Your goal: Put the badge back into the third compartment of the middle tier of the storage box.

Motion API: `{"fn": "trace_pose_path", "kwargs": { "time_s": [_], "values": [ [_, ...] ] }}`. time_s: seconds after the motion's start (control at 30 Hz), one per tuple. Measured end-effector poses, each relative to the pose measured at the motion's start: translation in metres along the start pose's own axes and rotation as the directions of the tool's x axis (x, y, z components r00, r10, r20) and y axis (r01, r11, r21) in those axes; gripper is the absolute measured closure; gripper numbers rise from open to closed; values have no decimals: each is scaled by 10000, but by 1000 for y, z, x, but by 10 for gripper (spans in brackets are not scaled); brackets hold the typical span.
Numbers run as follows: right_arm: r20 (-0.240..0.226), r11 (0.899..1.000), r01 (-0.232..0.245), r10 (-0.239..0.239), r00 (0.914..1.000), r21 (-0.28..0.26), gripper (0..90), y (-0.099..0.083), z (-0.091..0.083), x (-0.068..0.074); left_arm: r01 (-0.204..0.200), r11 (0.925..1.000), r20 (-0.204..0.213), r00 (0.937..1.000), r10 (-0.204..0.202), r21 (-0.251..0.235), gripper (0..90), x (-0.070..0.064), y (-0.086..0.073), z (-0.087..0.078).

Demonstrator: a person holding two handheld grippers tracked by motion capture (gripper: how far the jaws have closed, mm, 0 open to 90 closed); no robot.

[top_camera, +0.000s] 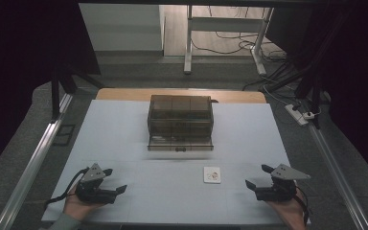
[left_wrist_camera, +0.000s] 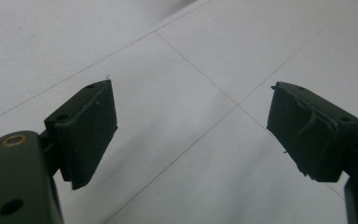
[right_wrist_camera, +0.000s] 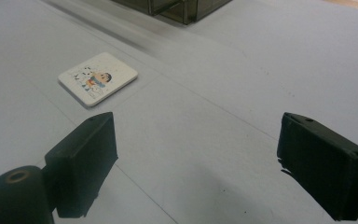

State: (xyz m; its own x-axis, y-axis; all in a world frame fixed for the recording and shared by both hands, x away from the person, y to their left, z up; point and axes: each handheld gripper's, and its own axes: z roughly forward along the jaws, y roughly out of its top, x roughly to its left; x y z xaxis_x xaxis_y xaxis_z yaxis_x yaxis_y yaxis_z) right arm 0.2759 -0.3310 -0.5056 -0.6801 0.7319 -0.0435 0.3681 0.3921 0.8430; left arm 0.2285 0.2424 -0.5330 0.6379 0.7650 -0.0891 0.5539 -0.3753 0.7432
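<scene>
From the high view I see the bench (top_camera: 124,124) covered by a pale white sheet marked with thin ruled lines. At its far centre stands a smoked, translucent drawer cabinet (top_camera: 180,120), divided into compartments. Its lowest drawer (top_camera: 180,143) is pulled partly out toward me, with a small handle at the front edge. I can read no brand or label on the cabinet.

A small white rectangular card (top_camera: 212,174) lies flat on the sheet, between the cabinet and the near edge, right of centre. In the right gripper view the card (right_wrist_camera: 98,78) carries a printed cartoon: a dark-haired figure in blue and orange beside a white, spotted animal shape. I can make out no lettering on it.

My left tongs (top_camera: 113,181) rest in my left hand (top_camera: 76,206) near the front left corner, jaws spread wide apart and holding nothing. The left gripper view shows the left tongs (left_wrist_camera: 191,126) over bare sheet, and the rubber facing on one pad (left_wrist_camera: 314,128) is scuffed and peeling.

My right tongs (top_camera: 259,176) sit in my right hand (top_camera: 290,211) near the front right corner, jaws likewise wide apart and empty. In the right gripper view the right tongs (right_wrist_camera: 196,154) point toward the card, which lies well ahead of the jaws and apart from them.

Beyond the bench are desk legs (top_camera: 188,43), loose cables (top_camera: 225,43) and a power strip (top_camera: 299,114) on the floor.
</scene>
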Motion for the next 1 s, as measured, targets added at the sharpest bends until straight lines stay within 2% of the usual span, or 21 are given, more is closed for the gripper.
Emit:
{"fn": "trace_pose_path", "kwargs": {
  "time_s": [0.4, 0.63, 1.0],
  "values": [
    [-69, 9999, -20, 21, 10000, 113, 129, 1, 3, 0, -39, 10000, 43, 10000, 39, -20, 155, 1, 0, 0],
    [253, 9999, 35, -38, 9997, 111, 138, 1, 1, 0, -26, 10000, 32, 10000, 26, -32, 155, 1, 0, -1],
    [18, 10000, -91, 91, 10000, -2, 141, 4, 1, 1, 43, 10000, 47, 10000, -42, -65, 155, 0, 0, -1]
  ]
}}
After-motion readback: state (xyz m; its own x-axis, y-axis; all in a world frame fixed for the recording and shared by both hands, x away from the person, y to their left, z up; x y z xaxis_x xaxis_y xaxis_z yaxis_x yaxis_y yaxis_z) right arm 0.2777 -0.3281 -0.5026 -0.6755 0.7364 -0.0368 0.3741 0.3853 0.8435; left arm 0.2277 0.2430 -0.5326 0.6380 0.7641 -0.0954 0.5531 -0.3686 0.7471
